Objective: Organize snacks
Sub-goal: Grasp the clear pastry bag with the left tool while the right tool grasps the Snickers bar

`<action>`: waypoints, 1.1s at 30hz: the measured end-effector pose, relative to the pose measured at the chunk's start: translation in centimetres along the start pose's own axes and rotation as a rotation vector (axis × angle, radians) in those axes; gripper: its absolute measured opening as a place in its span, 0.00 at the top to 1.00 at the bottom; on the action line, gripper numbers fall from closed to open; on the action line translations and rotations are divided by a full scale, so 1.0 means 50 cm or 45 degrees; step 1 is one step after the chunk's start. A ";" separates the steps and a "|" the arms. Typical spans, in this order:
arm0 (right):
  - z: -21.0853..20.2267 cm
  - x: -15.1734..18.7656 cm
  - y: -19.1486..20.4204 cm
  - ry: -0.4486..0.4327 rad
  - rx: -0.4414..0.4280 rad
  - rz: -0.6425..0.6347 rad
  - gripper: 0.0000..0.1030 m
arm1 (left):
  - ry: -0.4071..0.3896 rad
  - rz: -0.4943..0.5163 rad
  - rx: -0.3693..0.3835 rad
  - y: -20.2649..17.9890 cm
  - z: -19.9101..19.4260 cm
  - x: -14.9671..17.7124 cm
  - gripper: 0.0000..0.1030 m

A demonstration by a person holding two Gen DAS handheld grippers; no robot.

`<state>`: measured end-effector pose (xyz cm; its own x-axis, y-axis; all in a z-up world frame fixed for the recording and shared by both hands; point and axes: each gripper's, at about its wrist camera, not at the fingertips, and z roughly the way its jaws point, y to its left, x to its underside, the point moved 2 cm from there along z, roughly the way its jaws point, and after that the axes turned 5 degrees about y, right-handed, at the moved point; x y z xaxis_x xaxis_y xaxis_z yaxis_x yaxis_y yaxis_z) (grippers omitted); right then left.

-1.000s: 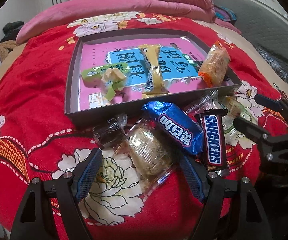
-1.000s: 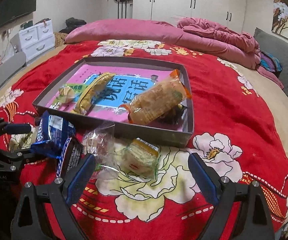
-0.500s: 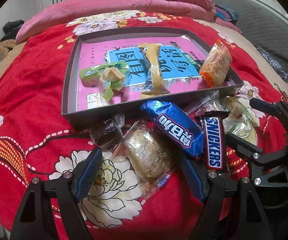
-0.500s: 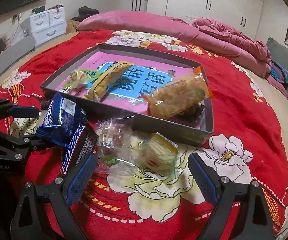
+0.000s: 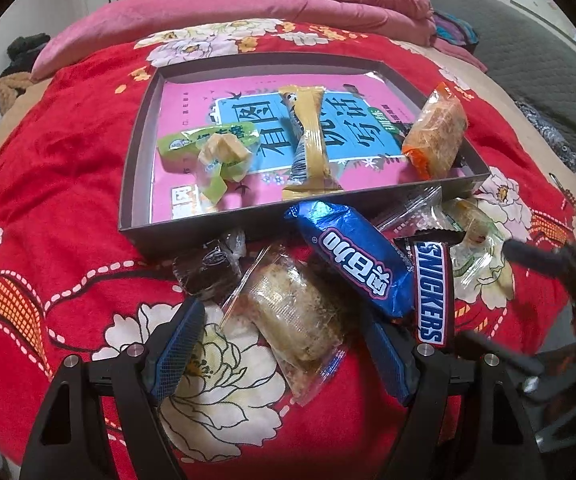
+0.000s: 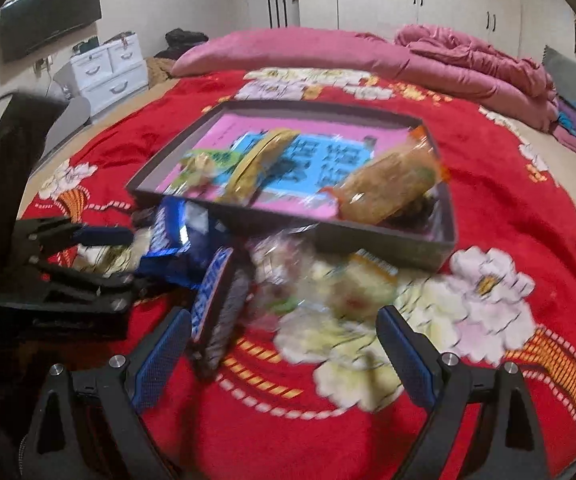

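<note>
Five snacks lie on the bed by the tray point(image 5: 192, 236), at its 6 o'clock side. Pick one, like the clear cookie pack point(image 5: 292, 312), and close slowly so it does not slip. Your left hand-held gripper point(image 5: 284, 352) is wide apart around it, pressing nothing. Your right hand-held gripper point(image 6: 284, 352) is wide too and holds nothing.

Red floral blanket point(image 5: 68, 184), pink pillow point(image 6: 288, 50), white drawers point(image 6: 108, 68), wall-mounted television point(image 6: 50, 20)
</note>
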<state>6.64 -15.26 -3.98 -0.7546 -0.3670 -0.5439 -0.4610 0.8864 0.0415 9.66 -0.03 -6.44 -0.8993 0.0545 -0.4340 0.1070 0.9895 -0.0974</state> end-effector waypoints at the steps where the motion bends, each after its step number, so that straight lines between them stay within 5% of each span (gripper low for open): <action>1: 0.005 0.002 0.005 0.013 0.004 -0.007 0.17 | 0.000 -0.005 0.005 0.001 0.000 0.000 0.22; 4: 0.022 0.006 0.019 0.050 -0.017 -0.014 0.32 | -0.004 -0.013 0.014 0.004 -0.002 -0.001 0.22; 15: 0.060 -0.012 0.033 0.071 -0.086 0.043 0.43 | 0.011 -0.041 0.054 0.013 -0.001 -0.002 0.22; 23: 0.066 -0.013 0.028 0.088 -0.161 0.049 0.71 | 0.023 -0.065 0.066 0.011 0.005 -0.004 0.22; 33: 0.033 -0.002 -0.028 0.060 -0.222 0.183 0.79 | 0.047 -0.137 0.109 0.004 0.019 -0.011 0.31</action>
<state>8.16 -16.00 -5.36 -0.8377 -0.2566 -0.4821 -0.4175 0.8699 0.2624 10.58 -0.01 -7.07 -0.9222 -0.0449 -0.3841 0.0433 0.9750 -0.2180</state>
